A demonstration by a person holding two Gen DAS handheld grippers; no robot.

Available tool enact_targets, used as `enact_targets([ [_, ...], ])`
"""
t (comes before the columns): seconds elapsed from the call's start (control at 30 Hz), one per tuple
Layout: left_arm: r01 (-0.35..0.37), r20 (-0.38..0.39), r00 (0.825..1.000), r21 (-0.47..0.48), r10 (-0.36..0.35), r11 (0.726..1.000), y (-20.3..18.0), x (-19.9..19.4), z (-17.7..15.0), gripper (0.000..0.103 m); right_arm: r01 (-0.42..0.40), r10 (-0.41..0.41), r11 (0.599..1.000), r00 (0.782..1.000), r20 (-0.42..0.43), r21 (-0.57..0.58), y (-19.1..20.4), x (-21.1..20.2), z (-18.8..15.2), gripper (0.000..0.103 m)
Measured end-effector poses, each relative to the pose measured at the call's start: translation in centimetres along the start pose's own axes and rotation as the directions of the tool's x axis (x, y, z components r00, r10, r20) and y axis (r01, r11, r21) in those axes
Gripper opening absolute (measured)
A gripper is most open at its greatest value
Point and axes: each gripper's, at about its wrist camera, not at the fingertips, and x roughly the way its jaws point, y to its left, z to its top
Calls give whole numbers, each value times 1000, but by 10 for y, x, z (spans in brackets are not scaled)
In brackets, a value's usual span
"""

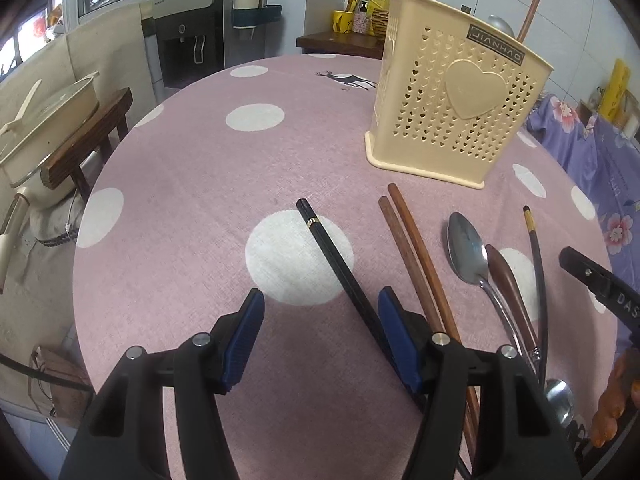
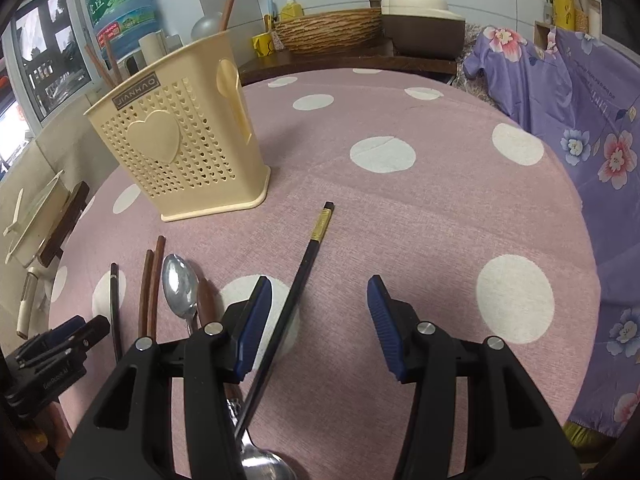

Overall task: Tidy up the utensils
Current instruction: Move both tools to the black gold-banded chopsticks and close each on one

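A cream perforated utensil holder [image 1: 460,100] [image 2: 180,148] stands on the pink dotted tablecloth [image 1: 192,184] with wooden handles and a metal ladle inside. In front of it lie a black chopstick [image 1: 340,264], two brown chopsticks [image 1: 412,260] [image 2: 152,284], a metal spoon [image 1: 466,248] [image 2: 180,284], a wooden spoon [image 1: 508,276] and a gold-banded black chopstick [image 1: 536,256] [image 2: 308,256]. My left gripper [image 1: 320,320] is open over the first black chopstick, which runs beside its right pad. My right gripper [image 2: 320,316] is open too, the gold-banded chopstick lying by its left pad.
A second metal spoon's bowl [image 2: 260,464] lies near the table's front. A cream pan [image 1: 44,128] rests on a wooden chair at the left. Purple floral cloth [image 2: 580,100] drapes along the right. A water dispenser [image 1: 188,40] and a woven basket [image 2: 328,30] stand behind the table.
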Motion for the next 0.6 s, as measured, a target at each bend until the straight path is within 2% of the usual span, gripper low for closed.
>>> enact_targets([
  [0.13,14,-6,1000,-24,-14,1000,1,6,1,60,22,-22,1000,998,-60,4,7,24,12,37],
  [0.27,4,-4,1000,-22,-4,1000,1,8,3,60,82,-82,997,993,-85,0,9,40,19,32],
  [0.37,0,-5,1000,-30,0,1000,3,10,4,60,116,-118,993,989,-87,-35,16,44,21,29],
  [0.43,-12,-8,1000,-21,12,1000,0,11,5,60,141,-147,987,985,-89,-73,21,47,22,23],
  [0.6,-46,-20,999,34,46,998,-6,20,15,57,131,-141,987,984,-108,-98,23,56,33,13],
])
